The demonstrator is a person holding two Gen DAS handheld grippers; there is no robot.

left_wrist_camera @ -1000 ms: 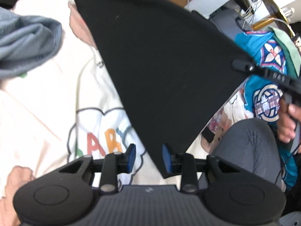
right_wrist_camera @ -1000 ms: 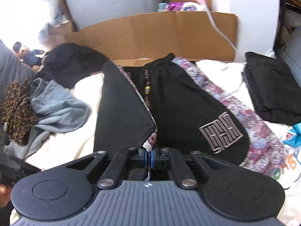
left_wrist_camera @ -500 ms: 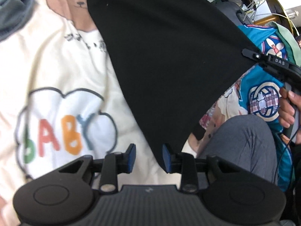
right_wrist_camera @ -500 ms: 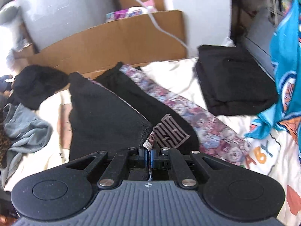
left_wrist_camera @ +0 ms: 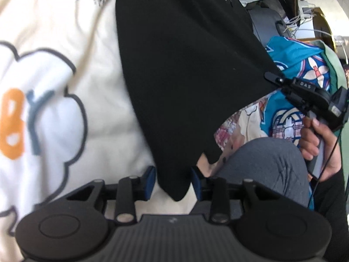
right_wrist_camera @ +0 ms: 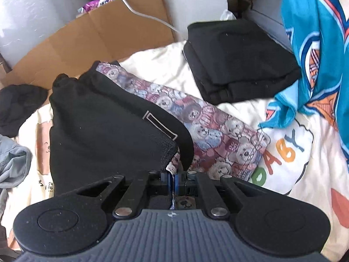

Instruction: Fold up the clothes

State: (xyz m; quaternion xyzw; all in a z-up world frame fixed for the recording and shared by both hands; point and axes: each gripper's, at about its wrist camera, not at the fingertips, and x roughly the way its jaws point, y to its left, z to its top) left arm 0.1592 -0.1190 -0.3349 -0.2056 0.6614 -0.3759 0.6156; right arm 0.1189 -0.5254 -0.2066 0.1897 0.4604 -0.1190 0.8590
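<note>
Bedding: cream sheet [right_wrist_camera: 309,174] printed "BABY", spread across both views.
Black garment [right_wrist_camera: 104,135]: centre-left of the right wrist view, lying over a teddy-bear print cloth [right_wrist_camera: 222,135]; one corner lifted off the sheet.
Right gripper [right_wrist_camera: 173,178]: jaws closed tight on the garment's hem corner.
Left gripper [left_wrist_camera: 173,180]: jaws wide apart, the garment's hanging tip between them, touching neither pad clearly.
Folded black stack [right_wrist_camera: 237,59]: upper right.
Cardboard [right_wrist_camera: 91,37]: upper left.
Person's hand [left_wrist_camera: 316,139]: right edge of the left wrist view, gripping the handle.
</note>
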